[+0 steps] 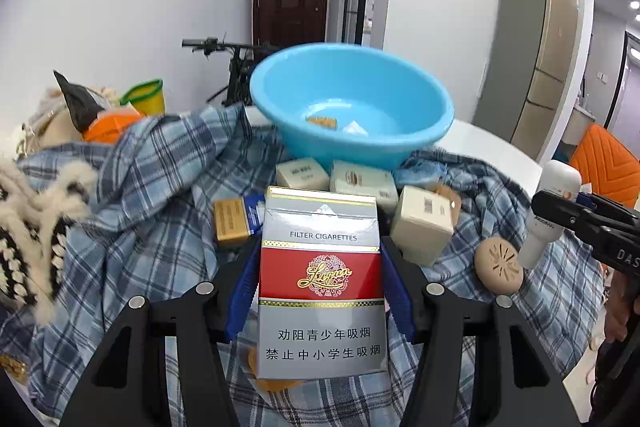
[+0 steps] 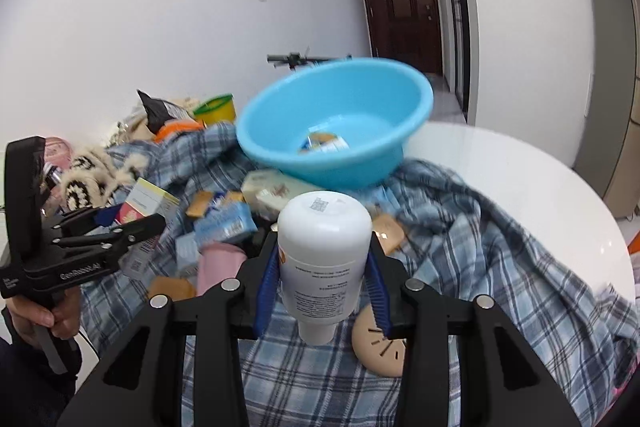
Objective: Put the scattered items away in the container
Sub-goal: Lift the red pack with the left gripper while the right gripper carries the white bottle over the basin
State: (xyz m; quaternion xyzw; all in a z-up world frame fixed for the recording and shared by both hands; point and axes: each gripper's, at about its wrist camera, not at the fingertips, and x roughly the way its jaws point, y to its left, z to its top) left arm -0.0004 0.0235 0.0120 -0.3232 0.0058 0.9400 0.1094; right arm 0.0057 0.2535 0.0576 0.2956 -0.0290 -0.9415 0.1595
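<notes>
left tool clamps cigarette pack, right tool clamps white bottle; both carried clear, ready for blue basin.

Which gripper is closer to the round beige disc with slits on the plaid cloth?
Right. The right gripper, shut on the white plastic bottle, hangs just beside the round beige disc. The left gripper, holding the cigarette pack, is farther away.

Each black claw has blue finger pads, silver round screws and white lettering.
</notes>
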